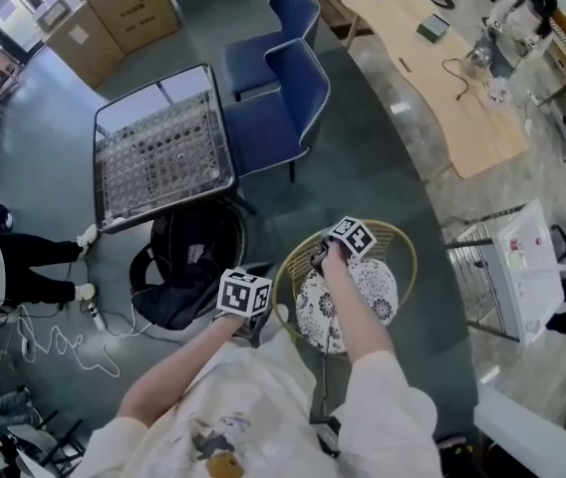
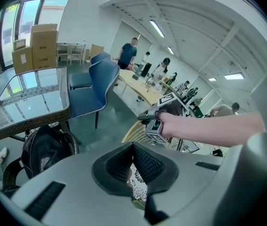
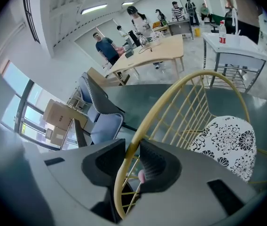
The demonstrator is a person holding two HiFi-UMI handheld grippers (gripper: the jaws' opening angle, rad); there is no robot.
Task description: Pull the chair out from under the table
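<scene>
While the wire chair [image 1: 381, 289] stands at lower centre, apart from the glass table [image 1: 158, 147] at upper left, the right gripper [image 3: 133, 159] clamps its yellow rim (left gripper [image 2: 133, 154] pinched together, empty); a one-sided pull could swing or tip it

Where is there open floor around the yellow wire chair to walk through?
Bare grey floor lies between the yellow wire chair and the two blue padded chairs, and rightward toward the white metal-legged table. Left is crowded: black backpack, white cables.
</scene>
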